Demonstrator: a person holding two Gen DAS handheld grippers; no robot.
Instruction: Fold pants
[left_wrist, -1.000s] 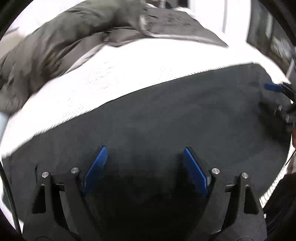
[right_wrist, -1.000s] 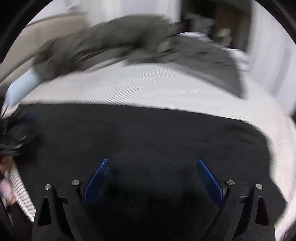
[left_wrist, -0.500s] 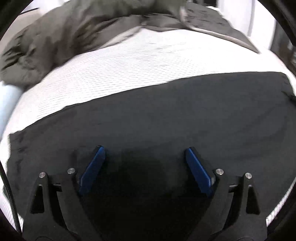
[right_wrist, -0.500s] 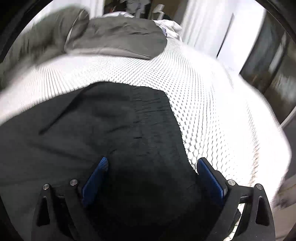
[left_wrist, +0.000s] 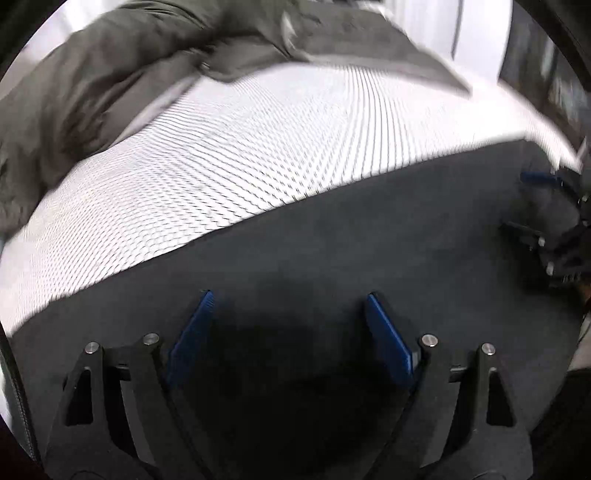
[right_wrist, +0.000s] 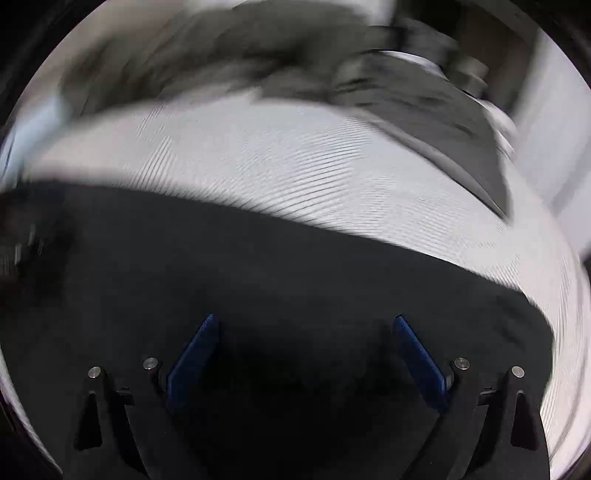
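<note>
Two grippers hanging over black pants (left_wrist: 332, 236) spread flat on a white patterned bed cover (left_wrist: 229, 155).

Left wrist view: the left gripper (left_wrist: 290, 325) is angling down, jaws closing yet still wide, only flat cloth beneath; the right gripper (left_wrist: 550, 218) is showing at the edge. Right wrist view, blurred: the right gripper (right_wrist: 306, 343) is tilting down, jaws spread, gripping nothing, over the smooth dark pants (right_wrist: 258, 266).

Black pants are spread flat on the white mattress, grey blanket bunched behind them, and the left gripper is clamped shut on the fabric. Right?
Not quite: the left gripper is not clamped. The left wrist view shows its jaws wide apart, closing, above the black pants, pinching nothing. The white mattress and grey blanket are as you say.
</note>
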